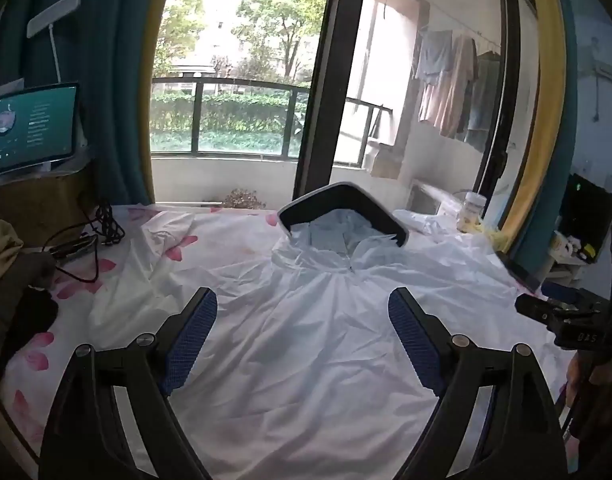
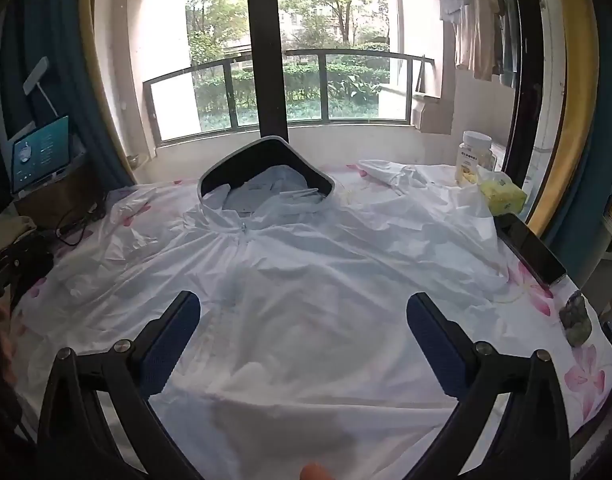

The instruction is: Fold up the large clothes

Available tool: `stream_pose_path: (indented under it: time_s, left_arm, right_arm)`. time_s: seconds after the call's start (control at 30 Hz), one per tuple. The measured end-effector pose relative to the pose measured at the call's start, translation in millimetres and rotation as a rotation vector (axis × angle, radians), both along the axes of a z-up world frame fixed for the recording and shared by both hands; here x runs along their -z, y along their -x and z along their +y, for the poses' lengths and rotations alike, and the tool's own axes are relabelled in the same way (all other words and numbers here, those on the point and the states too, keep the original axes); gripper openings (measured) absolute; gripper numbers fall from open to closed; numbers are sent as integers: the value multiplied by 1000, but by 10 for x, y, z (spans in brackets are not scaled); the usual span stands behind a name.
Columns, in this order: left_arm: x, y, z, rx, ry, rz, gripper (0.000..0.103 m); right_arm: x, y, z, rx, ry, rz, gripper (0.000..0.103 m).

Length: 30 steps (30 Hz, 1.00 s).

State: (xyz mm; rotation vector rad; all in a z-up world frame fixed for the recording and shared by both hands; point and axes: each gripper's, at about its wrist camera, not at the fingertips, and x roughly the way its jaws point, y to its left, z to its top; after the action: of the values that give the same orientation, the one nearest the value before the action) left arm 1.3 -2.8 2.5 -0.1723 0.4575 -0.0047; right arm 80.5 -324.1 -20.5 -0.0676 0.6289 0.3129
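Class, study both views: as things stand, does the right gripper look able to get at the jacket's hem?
Probably yes. The right gripper hangs over the white jacket with jaws wide open and nothing between them. The near hem lies just below, uncovered; the phone sits off to the side.
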Motion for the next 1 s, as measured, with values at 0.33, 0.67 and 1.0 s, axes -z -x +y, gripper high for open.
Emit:
stream_pose_path:
  time_s: [0.33, 0.67, 1.0]
  left_arm:
    - [0, -40, -3, 17, 0, -3, 90]
    - [-8, 5, -69, 28, 1, -29, 90]
    - [-26, 21, -35, 12, 18, -40, 90]
  right_arm:
    - [-34, -32, 18, -7, -9, -2, 102]
    - [-27, -52, 26, -16, -10, 5, 102]
    - [-17, -57, 44, -13, -7, 3, 102]
